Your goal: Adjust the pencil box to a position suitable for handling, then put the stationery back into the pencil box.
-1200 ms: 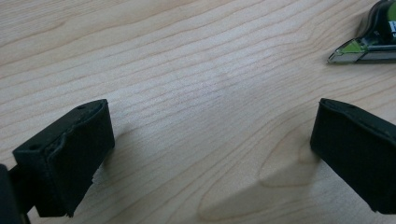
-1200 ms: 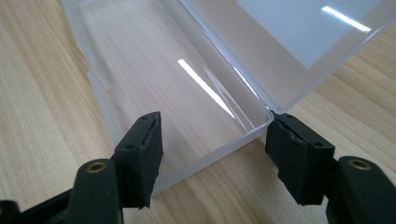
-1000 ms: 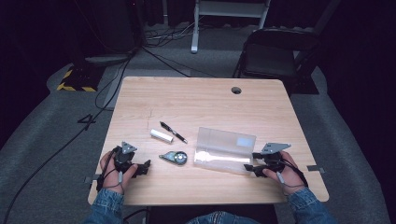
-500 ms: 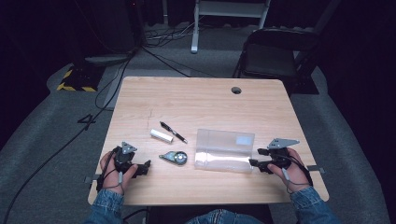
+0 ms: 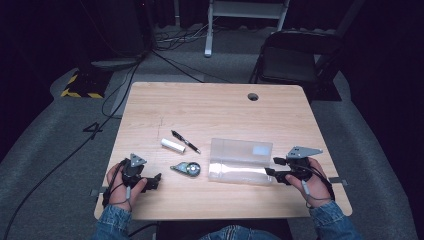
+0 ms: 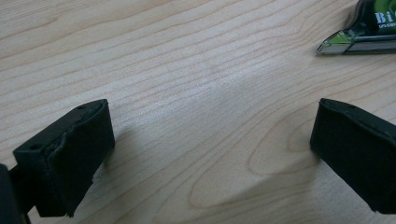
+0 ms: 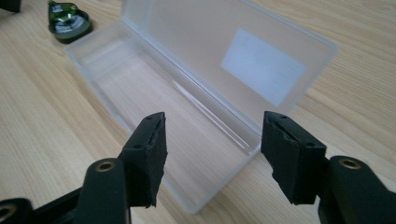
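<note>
While the right gripper (image 7: 212, 149) hovers at the near end of the clear plastic case (image 7: 187, 93), its jaws have just been closing and stand apart, gripping nothing. That case lies open, lid raised. A correction tape dispenser (image 7: 67, 21) is cut off beyond. Bare wooden table (image 5: 210, 107) stretches behind; the left gripper (image 5: 150, 181) gapes empty near the front edge.

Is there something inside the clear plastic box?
No, the clear plastic box lies open on the table with its tray bare.
</note>
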Available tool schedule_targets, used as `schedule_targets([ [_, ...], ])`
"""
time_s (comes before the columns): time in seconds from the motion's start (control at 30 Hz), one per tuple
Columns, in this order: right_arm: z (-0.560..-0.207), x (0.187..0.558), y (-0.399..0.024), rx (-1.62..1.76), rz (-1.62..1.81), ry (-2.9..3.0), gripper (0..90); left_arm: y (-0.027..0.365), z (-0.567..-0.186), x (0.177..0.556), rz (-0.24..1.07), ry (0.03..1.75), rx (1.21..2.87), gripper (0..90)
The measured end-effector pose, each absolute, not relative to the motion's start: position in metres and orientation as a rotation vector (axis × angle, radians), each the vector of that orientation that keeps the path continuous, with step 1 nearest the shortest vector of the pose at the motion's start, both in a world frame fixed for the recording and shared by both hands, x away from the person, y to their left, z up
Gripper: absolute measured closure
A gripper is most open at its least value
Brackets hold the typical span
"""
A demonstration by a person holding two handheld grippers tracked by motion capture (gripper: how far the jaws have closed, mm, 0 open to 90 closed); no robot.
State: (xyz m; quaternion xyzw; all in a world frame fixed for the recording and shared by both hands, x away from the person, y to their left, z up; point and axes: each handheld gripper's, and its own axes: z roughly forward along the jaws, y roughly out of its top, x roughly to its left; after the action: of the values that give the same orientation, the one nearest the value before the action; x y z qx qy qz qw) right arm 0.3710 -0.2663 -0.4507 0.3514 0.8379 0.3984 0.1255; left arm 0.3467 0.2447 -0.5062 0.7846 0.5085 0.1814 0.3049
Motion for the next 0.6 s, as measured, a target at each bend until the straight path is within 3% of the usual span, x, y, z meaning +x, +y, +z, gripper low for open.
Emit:
schedule_targets([
  [0.6,-0.437,0.371,-0.202,0.889,1.198,2.469,36.1,0.245,-0.506,0.347,0.475,1.34,2.078,0.2],
])
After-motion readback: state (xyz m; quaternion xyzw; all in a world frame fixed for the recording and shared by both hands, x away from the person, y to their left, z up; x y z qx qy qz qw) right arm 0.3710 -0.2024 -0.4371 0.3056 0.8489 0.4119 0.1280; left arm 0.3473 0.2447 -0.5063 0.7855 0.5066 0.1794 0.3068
